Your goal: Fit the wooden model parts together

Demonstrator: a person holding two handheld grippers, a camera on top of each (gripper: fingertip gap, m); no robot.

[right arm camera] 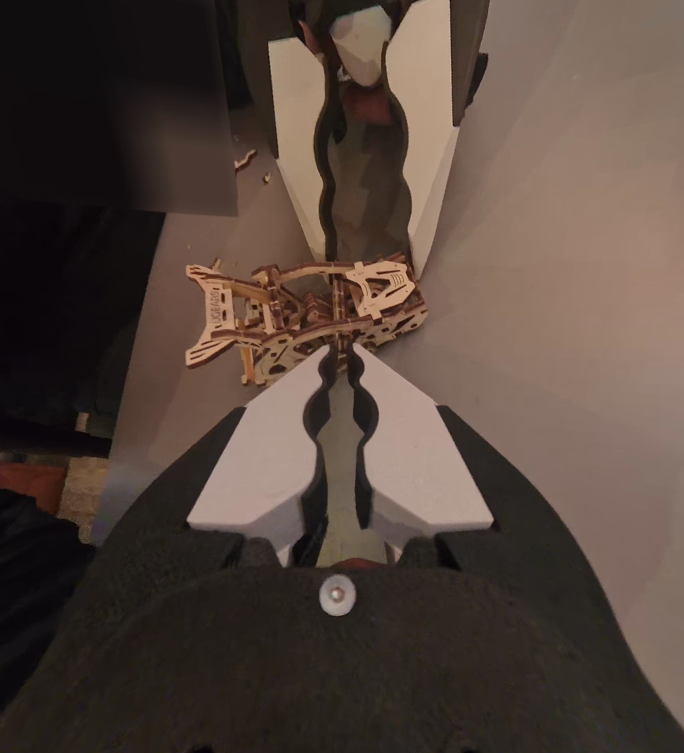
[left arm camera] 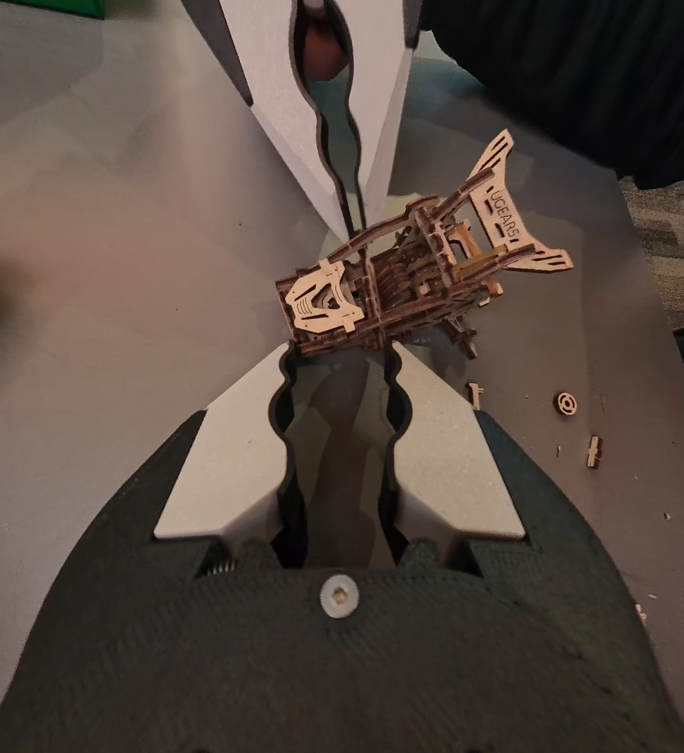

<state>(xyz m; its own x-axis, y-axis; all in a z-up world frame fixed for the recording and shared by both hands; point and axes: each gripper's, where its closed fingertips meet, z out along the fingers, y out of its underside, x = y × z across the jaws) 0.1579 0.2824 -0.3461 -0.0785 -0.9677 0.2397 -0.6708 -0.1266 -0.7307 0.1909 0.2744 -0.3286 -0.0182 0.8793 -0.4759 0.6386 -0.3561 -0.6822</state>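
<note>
Left wrist view showed the pale laser-cut wooden model (left arm camera: 405,277), a slotted frame with gears inside, tilted on the grey bench (left arm camera: 107,285) between both tools. The left gripper (left arm camera: 340,348) had its jaws spread wide around the model's front end, its white wedge fingers (left arm camera: 246,432) at the frame's lower edge. The right gripper (right arm camera: 339,347) met the model from the opposite side, jaws nearly closed on a thin frame rib. Small loose wooden pieces (left arm camera: 566,405) lay scattered on the bench beside the model.
</note>
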